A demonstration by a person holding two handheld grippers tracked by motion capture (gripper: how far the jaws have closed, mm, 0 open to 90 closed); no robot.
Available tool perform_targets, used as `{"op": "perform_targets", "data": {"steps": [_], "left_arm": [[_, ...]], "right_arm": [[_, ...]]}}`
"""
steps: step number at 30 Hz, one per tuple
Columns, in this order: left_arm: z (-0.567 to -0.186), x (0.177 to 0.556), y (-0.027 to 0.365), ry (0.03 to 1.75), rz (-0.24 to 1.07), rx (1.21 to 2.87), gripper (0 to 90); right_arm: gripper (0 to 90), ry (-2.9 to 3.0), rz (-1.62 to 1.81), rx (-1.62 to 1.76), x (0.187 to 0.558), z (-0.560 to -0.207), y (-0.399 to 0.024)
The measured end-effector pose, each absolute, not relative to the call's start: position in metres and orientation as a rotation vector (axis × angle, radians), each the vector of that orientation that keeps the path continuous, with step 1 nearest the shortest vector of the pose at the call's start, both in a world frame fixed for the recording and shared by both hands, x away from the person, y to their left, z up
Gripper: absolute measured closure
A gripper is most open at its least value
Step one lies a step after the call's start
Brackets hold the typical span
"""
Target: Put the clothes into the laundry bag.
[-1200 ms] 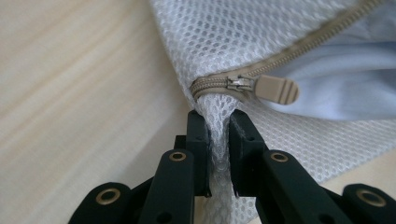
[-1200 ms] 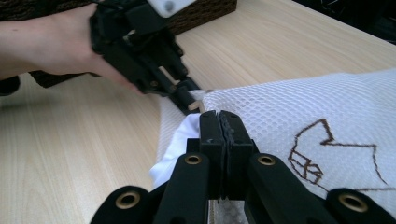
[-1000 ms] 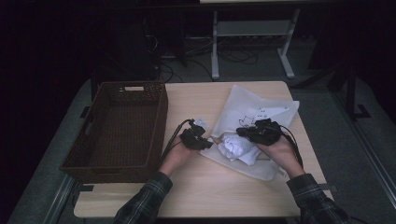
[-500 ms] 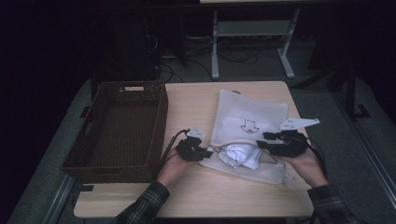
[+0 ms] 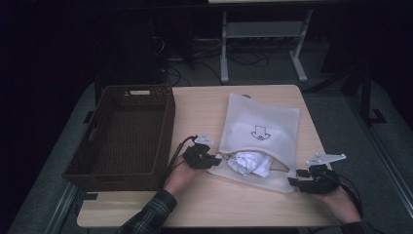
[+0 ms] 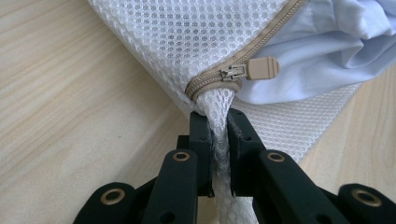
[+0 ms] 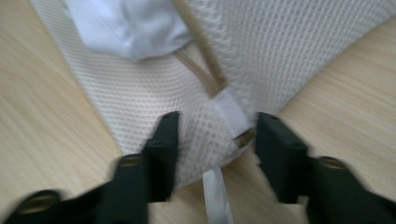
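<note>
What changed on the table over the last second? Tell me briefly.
The right gripper let go of the mesh bag's top, which fell flat, and came down to the near right corner; its jaws, just closing again, straddle that corner without pressing. The left gripper stays clamped on the left corner. Garment and basket stayed put.

A second ago the right gripper point(image 5: 298, 183) was over the mesh bag point(image 5: 260, 127), just right of the white cloth point(image 5: 251, 163); it has since swung out to the right and come nearer, to the bag's near right corner. Its jaws have just been closing and now stand apart with that corner between them. The bag's far part, rumpled and folded before, now lies flat, showing its printed arrow point(image 5: 258, 132).
</note>
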State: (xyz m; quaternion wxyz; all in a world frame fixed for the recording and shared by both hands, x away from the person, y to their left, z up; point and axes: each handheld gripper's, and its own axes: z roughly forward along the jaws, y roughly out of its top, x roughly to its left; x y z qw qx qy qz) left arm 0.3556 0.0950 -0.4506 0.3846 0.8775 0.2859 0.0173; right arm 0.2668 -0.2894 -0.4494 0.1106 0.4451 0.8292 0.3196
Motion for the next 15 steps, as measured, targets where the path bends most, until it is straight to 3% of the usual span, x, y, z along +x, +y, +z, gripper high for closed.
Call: {"op": "perform_targets", "data": {"steps": [1,3,4,12,15], "left_arm": [[-0.451,0.355,0.095,0.727,0.044,2.234,82.0],[-0.45,0.352,0.097,0.727,0.037,2.225,82.0],[-0.45,0.349,0.097,0.727,0.035,2.222,82.0],[-0.453,0.328,0.093,0.704,0.024,2.213,81.9],[-0.455,0.325,0.094,0.708,0.026,2.22,81.9]], "right_arm": [[62.6,2.438,0.935,1.315,0.268,-0.45,-0.289],[83.0,2.446,0.912,1.301,0.27,-0.452,-0.289],[88.3,2.449,0.913,1.293,0.272,-0.451,-0.289],[89.7,2.422,0.884,1.3,0.3,-0.452,-0.29],[84.4,2.422,0.899,1.315,0.301,-0.451,-0.292]]}}
